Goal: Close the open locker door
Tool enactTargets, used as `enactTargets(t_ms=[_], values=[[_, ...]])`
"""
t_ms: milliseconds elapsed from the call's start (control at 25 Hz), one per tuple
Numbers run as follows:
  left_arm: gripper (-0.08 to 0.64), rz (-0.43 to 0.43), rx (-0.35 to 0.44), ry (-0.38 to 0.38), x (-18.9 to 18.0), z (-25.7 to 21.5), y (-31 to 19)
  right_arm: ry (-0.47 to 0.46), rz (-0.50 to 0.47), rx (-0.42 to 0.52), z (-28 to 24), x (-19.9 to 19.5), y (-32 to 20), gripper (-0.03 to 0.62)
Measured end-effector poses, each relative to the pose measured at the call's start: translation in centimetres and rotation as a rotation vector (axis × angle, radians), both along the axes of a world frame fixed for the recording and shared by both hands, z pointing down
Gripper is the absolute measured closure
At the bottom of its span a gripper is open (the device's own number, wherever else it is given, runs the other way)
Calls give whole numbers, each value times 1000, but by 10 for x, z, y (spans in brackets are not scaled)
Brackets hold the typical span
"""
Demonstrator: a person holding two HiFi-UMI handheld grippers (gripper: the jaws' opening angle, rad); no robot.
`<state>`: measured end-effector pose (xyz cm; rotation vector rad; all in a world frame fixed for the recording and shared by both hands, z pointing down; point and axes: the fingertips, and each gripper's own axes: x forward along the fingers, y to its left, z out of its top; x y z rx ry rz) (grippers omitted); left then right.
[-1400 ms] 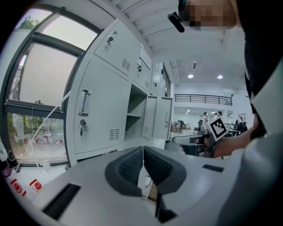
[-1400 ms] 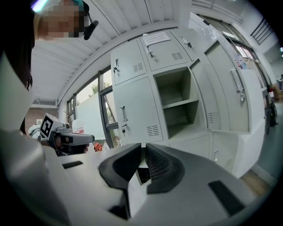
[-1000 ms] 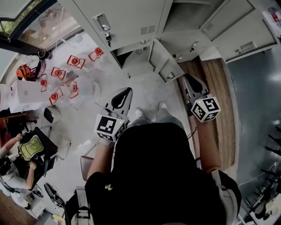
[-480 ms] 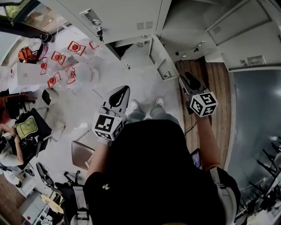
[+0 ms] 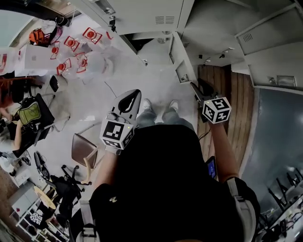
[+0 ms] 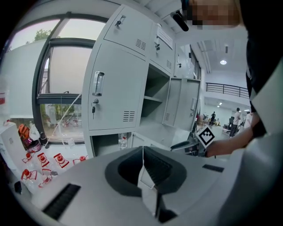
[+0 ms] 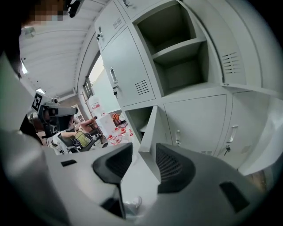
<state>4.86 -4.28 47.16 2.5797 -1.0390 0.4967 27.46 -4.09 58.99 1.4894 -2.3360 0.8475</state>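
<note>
**Two grippers raised, door edge in the right one's gap**

Grey lockers (image 5: 142, 14) fill the head view from 11 to 2 o'clock. The open locker door (image 5: 181, 59), a low one, swings out toward the person at about 1 o'clock. In the right gripper view its free edge (image 7: 150, 128) rises straight up through the gap between the fingers (image 7: 174, 170), closer to the pad on the 3 o'clock side. The right gripper (image 5: 196, 90) has its jaws spreading wide, and neither pad visibly presses the metal.

Both forearms reach forward from the dark-clad torso. The right arm stretches toward 2 o'clock, its marker cube up and its tip just under the door's lower corner. The left gripper (image 5: 129, 101) sits nearer the body at about 11 o'clock, well clear of the door. It points toward the lockers with its jaws (image 6: 142, 152) pressed together on nothing.

Whether the near pad grazes the door cannot be told. The door's hinge side is cut off behind its own leaf.
</note>
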Motion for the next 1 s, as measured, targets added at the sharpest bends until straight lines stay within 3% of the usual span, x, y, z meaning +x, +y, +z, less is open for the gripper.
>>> enactTargets(t_ms=[120, 240, 560, 1000], values=[[535, -42, -6, -16, -1, 4, 9, 2, -22, -2, 5, 0, -1, 425], [535, -86, -8, -24, -2, 7, 16, 11, -53, 9, 8, -1, -2, 472], [537, -179, 13, -21, -9, 8, 26, 6, -124, 30, 9, -15, -2, 468], [537, -210, 12, 19, -62, 10, 4, -41, -137, -25, 11, -82, -12, 439]])
